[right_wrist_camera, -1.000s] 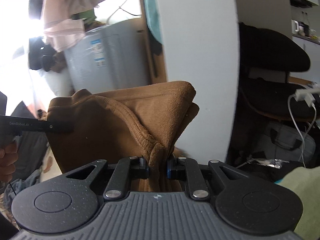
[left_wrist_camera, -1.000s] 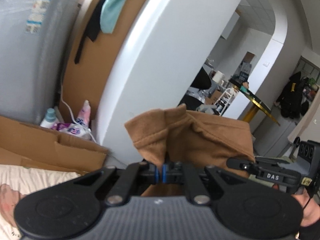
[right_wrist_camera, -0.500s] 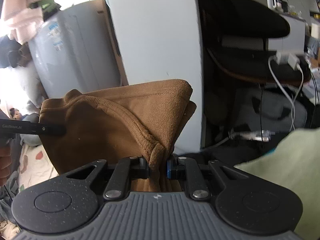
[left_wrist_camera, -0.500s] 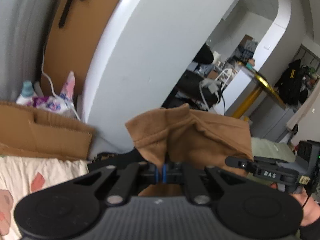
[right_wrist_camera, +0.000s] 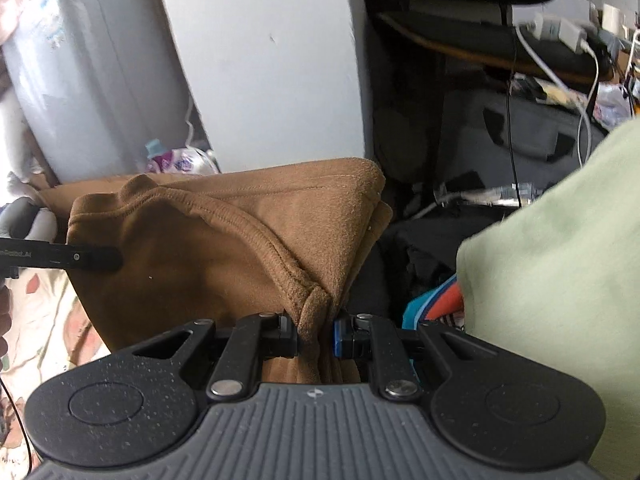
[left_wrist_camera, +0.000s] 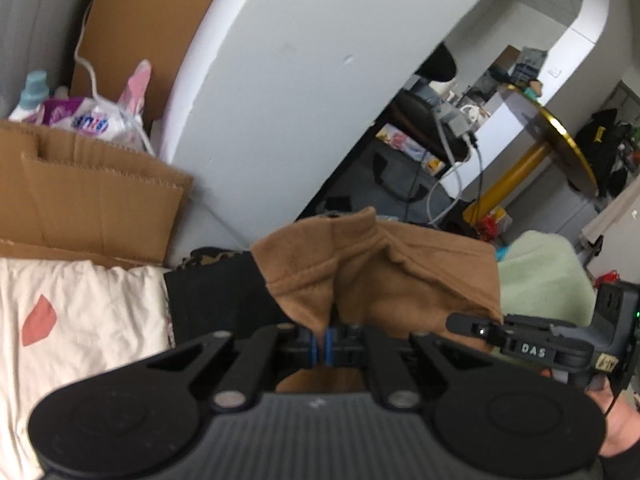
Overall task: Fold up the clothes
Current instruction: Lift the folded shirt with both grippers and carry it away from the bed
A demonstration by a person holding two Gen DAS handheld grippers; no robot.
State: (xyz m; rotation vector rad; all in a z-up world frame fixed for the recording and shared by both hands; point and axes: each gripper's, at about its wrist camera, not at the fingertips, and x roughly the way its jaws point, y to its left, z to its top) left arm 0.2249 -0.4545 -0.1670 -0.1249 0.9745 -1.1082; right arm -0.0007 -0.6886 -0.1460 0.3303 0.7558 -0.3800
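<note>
Left wrist view, left to right: white patterned bedsheet (left_wrist_camera: 80, 320) at 9 o'clock, cardboard (left_wrist_camera: 92, 196) behind it at 10, a black garment (left_wrist_camera: 216, 292) just beside the sheet.

Left tongs (left_wrist_camera: 323, 350) at centre, pinched nearly flat on a thin edge of the brown garment (left_wrist_camera: 380, 280). Cloth rises from the jaws toward 12 o'clock and runs off to 3. Right tongs (left_wrist_camera: 476, 326) come in at 3 o'clock; their tips lie against the same cloth, the person's hand (left_wrist_camera: 616, 420) behind them.

Right wrist view, left to right: a black finger (right_wrist_camera: 80, 258) of the left tongs at 9 o'clock against the cloth. Right tongs (right_wrist_camera: 316, 338) at centre, narrow, clamped on a thick bunched seam of the brown garment (right_wrist_camera: 200, 248). A pale green garment (right_wrist_camera: 560, 260) fills 3 o'clock, with a striped item (right_wrist_camera: 436, 304) under it.

Key relation, my read: the garment's top edge is its long axis, stretched between the two grips and running 9-to-3. The rest drops below both tongs, so laying it down means lowering toward the bedsheet at 9 o'clock with both grips level. The left hand is nearer the sheet.

Can't see: the lower part of the garment, hidden behind both tong bodies; whether the hem touches the bed; how many layers are in each grip. The garment type isn't clear. The background is blurred.
</note>
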